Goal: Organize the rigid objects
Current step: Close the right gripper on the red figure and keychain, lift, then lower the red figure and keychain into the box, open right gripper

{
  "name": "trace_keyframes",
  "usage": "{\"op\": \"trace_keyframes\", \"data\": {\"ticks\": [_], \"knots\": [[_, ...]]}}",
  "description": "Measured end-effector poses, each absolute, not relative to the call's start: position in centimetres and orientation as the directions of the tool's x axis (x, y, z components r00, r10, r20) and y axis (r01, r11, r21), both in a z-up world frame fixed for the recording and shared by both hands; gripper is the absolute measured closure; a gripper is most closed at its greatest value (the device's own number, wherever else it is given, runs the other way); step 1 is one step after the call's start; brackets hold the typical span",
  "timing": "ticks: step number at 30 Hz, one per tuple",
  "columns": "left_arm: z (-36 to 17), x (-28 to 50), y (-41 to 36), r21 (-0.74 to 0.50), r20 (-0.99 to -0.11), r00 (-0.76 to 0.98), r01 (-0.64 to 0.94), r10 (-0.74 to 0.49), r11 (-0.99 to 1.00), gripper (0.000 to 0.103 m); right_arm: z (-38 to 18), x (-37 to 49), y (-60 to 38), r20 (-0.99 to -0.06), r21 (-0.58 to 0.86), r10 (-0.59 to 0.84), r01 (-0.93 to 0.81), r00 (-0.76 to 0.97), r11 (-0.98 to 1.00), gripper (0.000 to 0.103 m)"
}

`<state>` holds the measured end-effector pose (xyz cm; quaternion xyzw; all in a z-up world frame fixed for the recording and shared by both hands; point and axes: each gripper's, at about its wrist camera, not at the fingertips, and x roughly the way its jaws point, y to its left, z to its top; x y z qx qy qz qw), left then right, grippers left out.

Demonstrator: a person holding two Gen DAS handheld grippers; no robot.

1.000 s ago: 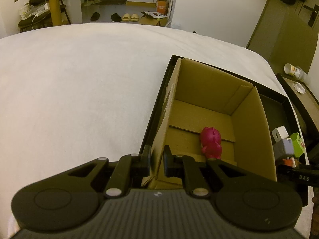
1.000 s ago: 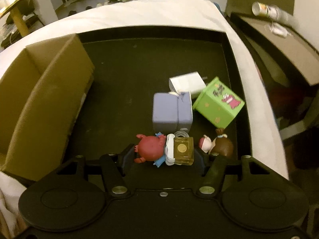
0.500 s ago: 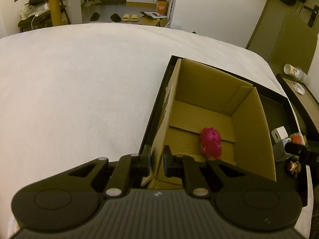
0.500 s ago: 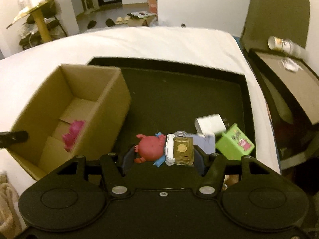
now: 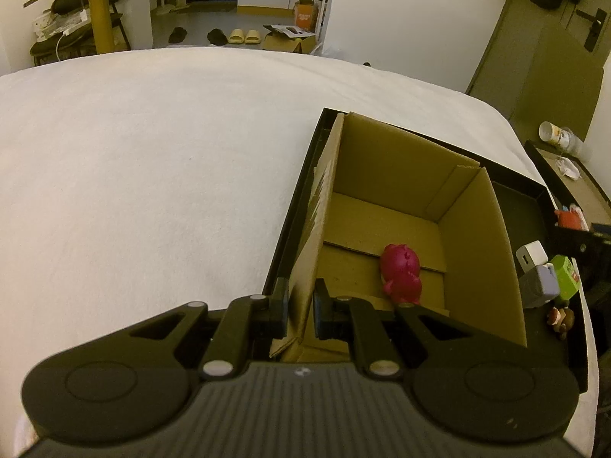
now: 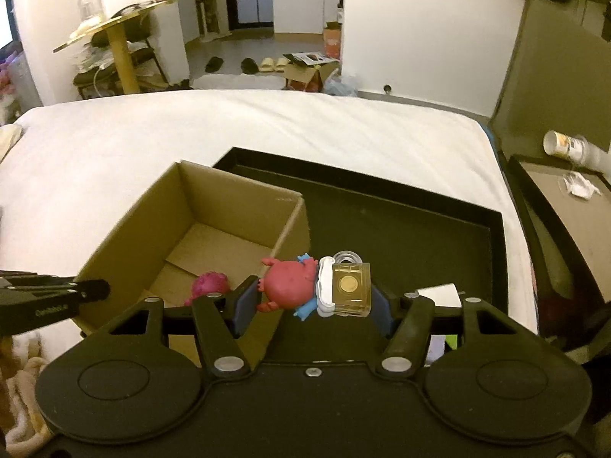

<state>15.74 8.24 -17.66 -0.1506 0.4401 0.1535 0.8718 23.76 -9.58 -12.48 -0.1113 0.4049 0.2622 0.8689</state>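
Bedroom scene, white bedsheet [image 5: 152, 171] spread wide, with a black tray [image 6: 492, 221] at its right side.

Nearest, in the left view: left gripper [image 5: 299, 311] clamped on the near left wall of the cardboard box [image 5: 401, 206], one finger outside and one inside. Holds exactly as a second ago and braces the box, which stands in the left part of the tray.

Nearest, in the right view: right gripper [image 6: 311, 294] closed on the red figure [image 6: 292, 286], pressed end to end with its clear amber base between the pads. Sat low over the tray floor a second ago, among the loose pieces; now rides well above them and further left, with the left finger over the box's near right corner. Reads as pick done, carry under way, drop into the box probably next.

A little further: pink pig [image 5: 401, 273] already lying on the box floor, near the front. Leaves room behind and beside it for the figure.

Right of the box, on the tray floor: small brown figure [image 5: 561, 316] nearest, then grey block [image 5: 540, 286], green cube [image 5: 567, 274] and white charger [image 5: 530, 253] bunched close together. Not yet sorted, so roughly one piece in, one in the air, four to go.

Farthest: bare far end of the tray, then open sheet, then the doorway and floor beyond.
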Motion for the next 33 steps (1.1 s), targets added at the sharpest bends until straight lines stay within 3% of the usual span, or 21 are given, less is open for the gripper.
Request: {"op": "trace_keyframes", "data": {"ticks": [18, 33], "knots": [[-17.7, 15.9, 8.1, -0.130, -0.815, 0.565, -0.398, 0.131, 0.908, 0.092, -11.3, 21.8, -5.0, -0.743, -0.009, 0.467, -0.704, 0.480, 0.710, 0.044], [-18.0, 15.7, 8.5, -0.154, -0.811, 0.573, -0.402, 0.117, 0.902, 0.091, -14.2, 21.4, -1.7, -0.789, -0.079, 0.446, -0.789, 0.423, 0.609, 0.044]]}}
